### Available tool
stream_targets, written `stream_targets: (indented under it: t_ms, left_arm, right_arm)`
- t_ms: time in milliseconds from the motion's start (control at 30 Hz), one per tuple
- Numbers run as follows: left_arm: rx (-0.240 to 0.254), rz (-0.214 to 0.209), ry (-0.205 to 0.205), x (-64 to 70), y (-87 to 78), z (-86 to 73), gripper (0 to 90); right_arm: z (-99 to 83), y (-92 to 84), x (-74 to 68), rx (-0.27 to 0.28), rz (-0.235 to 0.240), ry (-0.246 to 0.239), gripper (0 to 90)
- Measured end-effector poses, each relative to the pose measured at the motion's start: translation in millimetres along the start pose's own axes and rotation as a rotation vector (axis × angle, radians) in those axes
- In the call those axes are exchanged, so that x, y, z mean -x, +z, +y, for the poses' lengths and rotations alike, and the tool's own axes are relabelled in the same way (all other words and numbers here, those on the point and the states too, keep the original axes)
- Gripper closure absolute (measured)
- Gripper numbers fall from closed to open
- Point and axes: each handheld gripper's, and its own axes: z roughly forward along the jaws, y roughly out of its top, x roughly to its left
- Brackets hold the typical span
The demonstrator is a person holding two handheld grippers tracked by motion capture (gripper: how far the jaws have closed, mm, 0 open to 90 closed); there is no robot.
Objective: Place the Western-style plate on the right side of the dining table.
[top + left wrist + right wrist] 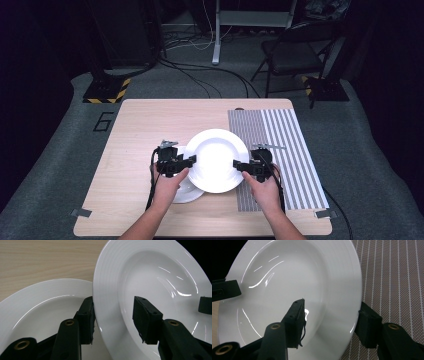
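Observation:
A white deep plate [216, 160] hangs between my two grippers over the middle of the wooden table [130, 130]. My left gripper [192, 160] is shut on its left rim, one jaw under the rim and one inside the bowl [113, 306]. On the opposite rim my right gripper [236, 164] is shut the same way [331, 308]. The held plate [155, 272] stands tilted above a second white plate [45, 305], which lies flat on the table below my left hand [187, 192]. From the right gripper view the held plate [294, 272] reaches over the striped mat [392, 277].
The grey striped placemat [285, 145] covers the table's right part. Bare wood lies to the left and at the back. Beyond the table stand a black folding chair [295, 50], a stand with yellow-black tape [105, 92] and cables on the floor.

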Motion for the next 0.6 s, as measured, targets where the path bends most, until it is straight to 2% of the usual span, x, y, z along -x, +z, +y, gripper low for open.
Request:
stream_targets:
  t_ms: [233,400,600]
  left_arm:
    - [-0.002,-0.028,0.016,8.5,7.5,4.6,53.8]
    - [-0.01,-0.044,0.031,14.3,13.0,6.8,53.8]
    - [-0.013,-0.065,0.038,22.2,20.8,9.7,53.8]
  right_arm:
    - [-1.6,-8.7,7.6,0.013,-0.021,0.032,46.0]
    - [-3.2,-13.8,13.0,0.027,-0.033,0.031,46.0]
    - [-6.2,-21.4,20.2,0.03,-0.052,0.056,46.0]
